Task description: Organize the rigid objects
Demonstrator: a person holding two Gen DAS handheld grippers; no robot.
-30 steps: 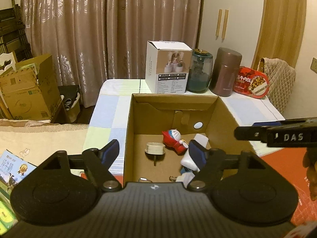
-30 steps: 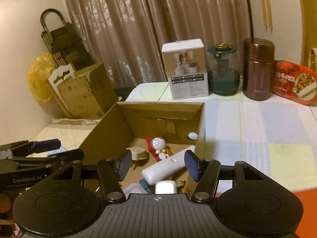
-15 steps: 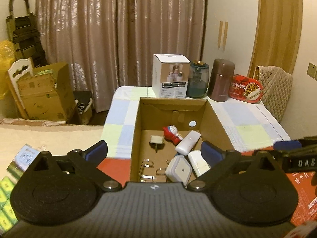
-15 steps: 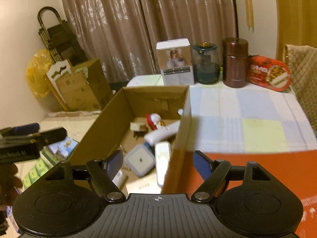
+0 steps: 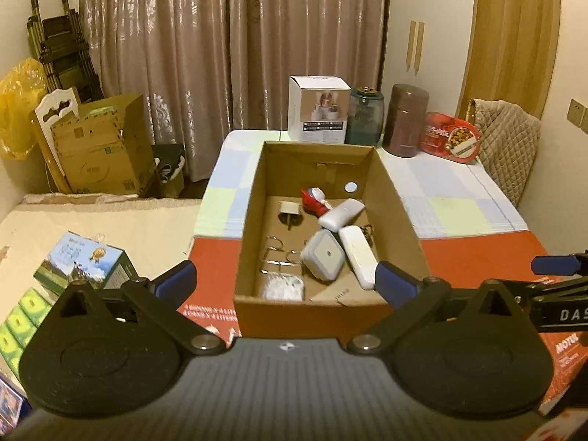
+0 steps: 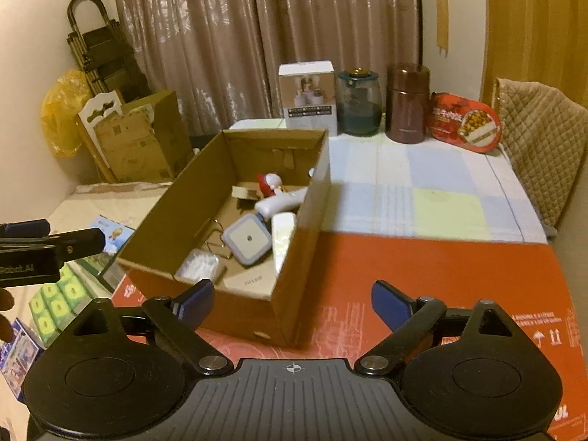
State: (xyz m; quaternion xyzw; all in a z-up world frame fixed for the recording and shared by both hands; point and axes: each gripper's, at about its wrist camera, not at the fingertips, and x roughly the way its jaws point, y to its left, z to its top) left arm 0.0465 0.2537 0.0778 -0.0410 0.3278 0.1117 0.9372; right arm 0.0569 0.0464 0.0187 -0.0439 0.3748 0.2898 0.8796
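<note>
While we held both tools back from the near edge of the table, the left gripper [image 5: 284,279] and the right gripper [image 6: 292,299] had just been opening, and their blue-padded fingers stood spread wide with nothing between them. Just beyond them sat the open brown cardboard box [image 5: 400,228] on the flat red carton sheet [image 6: 422,268] covering the near end of the table. Inside it lay the white square night-light plug [image 5: 323,255], the long white rectangular block [image 5: 358,251], the wire hooks [image 5: 279,255] and, toward the far wall, the small red-and-white toy figure [image 5: 312,198]. We judged the sorting nearly finished; a good next step was to look for loose pieces outside the box before reaching in again. Along the far edge stood the white printed carton [image 5: 318,110] and the brown steel flask [image 5: 404,125].
</note>
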